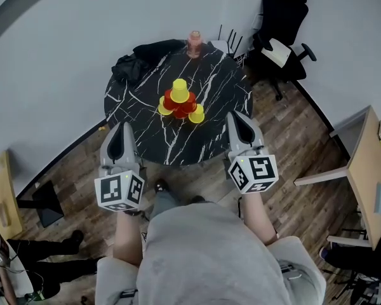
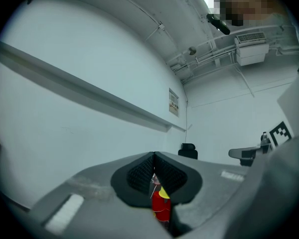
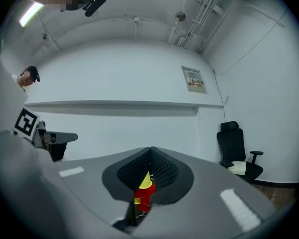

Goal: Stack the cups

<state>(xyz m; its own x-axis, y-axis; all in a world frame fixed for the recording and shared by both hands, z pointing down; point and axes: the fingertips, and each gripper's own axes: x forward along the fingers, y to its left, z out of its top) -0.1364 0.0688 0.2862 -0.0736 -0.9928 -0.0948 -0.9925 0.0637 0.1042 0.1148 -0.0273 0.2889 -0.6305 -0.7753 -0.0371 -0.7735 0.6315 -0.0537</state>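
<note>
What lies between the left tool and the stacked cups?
Only bare black marbled tabletop, seen in the head view; the left tool, shut and empty, is held apart from the stacked cups.

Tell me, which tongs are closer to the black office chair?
Right. The right tongs hang by the table at its near right edge, on the side where the black office chair stands. The left tongs hang by the near left edge, farther away.
</note>
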